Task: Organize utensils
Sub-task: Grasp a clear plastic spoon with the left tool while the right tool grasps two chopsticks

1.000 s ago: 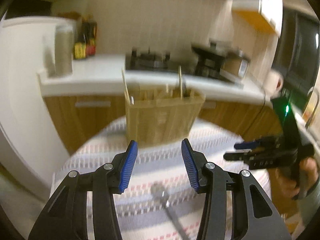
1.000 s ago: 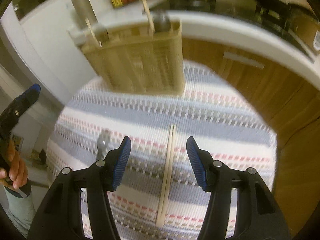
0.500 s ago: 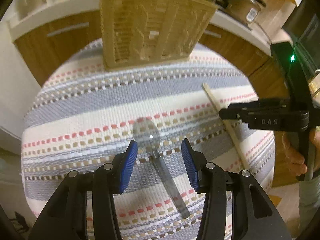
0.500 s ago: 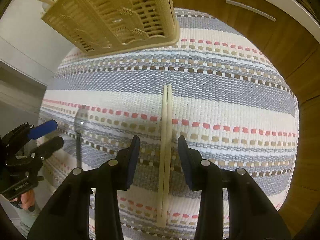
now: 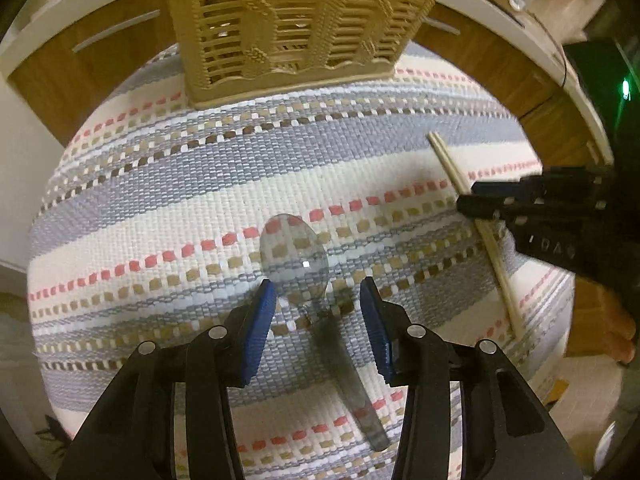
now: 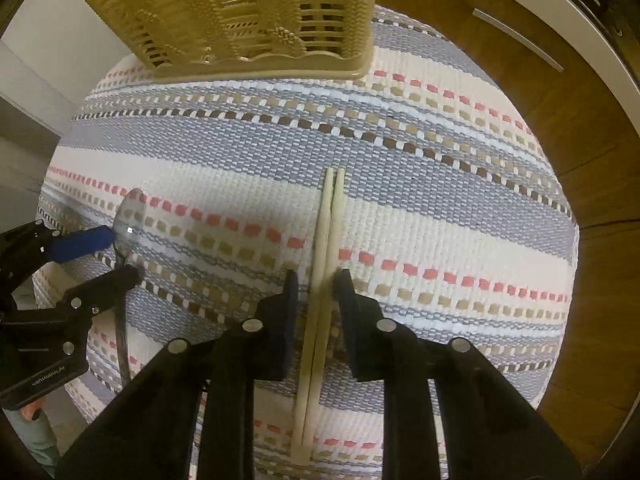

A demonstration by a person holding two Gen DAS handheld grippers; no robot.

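The spoon [image 5: 316,308] lies flat on the striped woven mat [image 5: 168,208], well in front of the utensil basket [image 5: 296,20], with its bowl pointing toward the basket and its handle running back toward the camera and slightly to the right. In the left wrist view the left gripper [image 5: 318,312] is down over the spoon's neck, just behind the bowl. Its 2 blue-padded fingers [image 5: 260,320] stand one on each side of the neck, set wide apart with mat showing between each pad and the metal, so it holds nothing. The right wrist view shows the same gripper [image 6: 108,256] from the side, 1 blue pad against the bowl's edge and the other finger lower by the handle [image 6: 122,344].

To the right of the spoon, also well in front of the basket [image 6: 240,12], a pair of pale chopsticks [image 6: 320,304] lies side by side, touching along its length, tips toward the basket. The right gripper [image 6: 316,284] straddles the pair near the middle. Its jaws are narrowed to a small gap, with a thin strip of mat [image 6: 440,208] visible on either side of the sticks, so it is not yet clamped on them. From the left wrist view the chopsticks [image 5: 472,216] run diagonally under the right gripper [image 5: 466,198].

The basket stands at the far edge of the mat, with wooden cabinet fronts [image 5: 104,52] and a white counter edge behind it.
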